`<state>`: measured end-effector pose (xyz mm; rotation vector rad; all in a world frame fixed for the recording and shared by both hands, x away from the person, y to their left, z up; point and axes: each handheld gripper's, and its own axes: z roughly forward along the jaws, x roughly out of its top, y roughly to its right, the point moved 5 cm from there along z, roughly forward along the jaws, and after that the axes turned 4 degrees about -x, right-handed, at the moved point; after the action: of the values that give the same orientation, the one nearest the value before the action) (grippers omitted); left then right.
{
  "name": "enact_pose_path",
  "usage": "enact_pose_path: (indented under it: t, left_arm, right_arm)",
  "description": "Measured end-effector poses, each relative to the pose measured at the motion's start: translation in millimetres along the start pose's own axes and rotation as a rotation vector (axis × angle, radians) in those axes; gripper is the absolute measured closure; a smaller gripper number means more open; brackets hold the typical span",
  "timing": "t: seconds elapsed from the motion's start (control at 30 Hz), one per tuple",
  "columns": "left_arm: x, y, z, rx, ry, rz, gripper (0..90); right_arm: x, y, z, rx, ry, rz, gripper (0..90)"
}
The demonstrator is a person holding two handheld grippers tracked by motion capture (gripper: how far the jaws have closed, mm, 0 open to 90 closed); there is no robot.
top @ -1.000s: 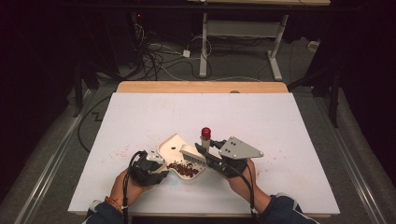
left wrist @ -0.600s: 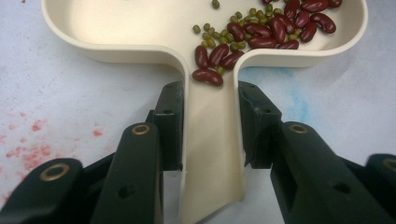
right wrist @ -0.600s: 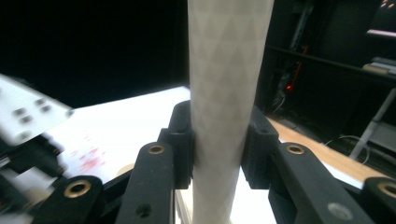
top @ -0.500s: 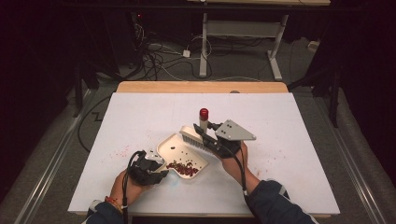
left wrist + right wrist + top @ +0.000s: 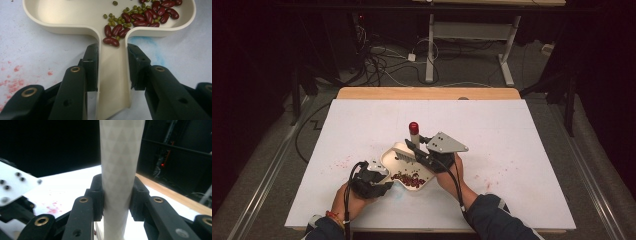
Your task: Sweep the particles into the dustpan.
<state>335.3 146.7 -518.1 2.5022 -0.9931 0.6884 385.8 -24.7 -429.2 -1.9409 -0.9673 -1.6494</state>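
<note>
A cream dustpan (image 5: 388,156) lies on the white-covered table, holding red kidney beans (image 5: 140,17) and small green beans (image 5: 117,20). My left gripper (image 5: 382,177) (image 5: 112,67) is shut on the pan's handle (image 5: 112,95), with one pad on each side. My right gripper (image 5: 414,147) (image 5: 116,197) is shut on the white handle (image 5: 121,157) of a brush. That brush stands nearly upright, its red cap (image 5: 413,126) on top. Its bristles (image 5: 403,156) hang over the far part of the pan.
Red stains mark the white cover left of the pan (image 5: 339,162) and at the right front (image 5: 497,182). The table's wooden far edge (image 5: 427,93) borders a dark floor with cables (image 5: 382,60) and a desk frame (image 5: 472,30).
My right gripper has carried the brush away from the person and then left, over the far part of the pan. The left gripper and the pan have stayed put.
</note>
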Motion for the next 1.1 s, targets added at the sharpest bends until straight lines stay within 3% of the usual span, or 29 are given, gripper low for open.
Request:
enact_pose_path:
  t: [0.13,0.33,0.53,0.77,1.0,1.1]
  left_arm:
    - [0.9,-0.6,0.6,0.001,0.000,0.000,63.4]
    - [1.4,-0.8,0.9,0.000,0.000,0.002,63.4]
    - [3.0,0.9,2.6,0.003,0.018,-0.026,63.4]
    - [3.3,2.8,3.6,0.010,0.021,-0.036,63.4]
    - [4.1,2.8,6.5,0.016,0.024,-0.036,63.4]
    - [4.2,3.0,6.5,0.020,0.023,-0.034,63.4]
  right_arm:
    - [0.9,-10.6,-2.6,0.026,-0.012,-0.026,69.7]
    - [4.9,-21.6,-11.7,0.068,-0.017,-0.020,70.1]
    - [9.5,-20.0,-17.2,0.077,0.002,0.003,70.0]
    - [24.3,-2.3,-15.6,0.007,0.030,-0.007,70.0]
    - [23.7,6.2,3.3,-0.044,0.024,-0.028,70.0]
    - [15.1,11.0,19.0,-0.070,-0.003,-0.024,70.0]
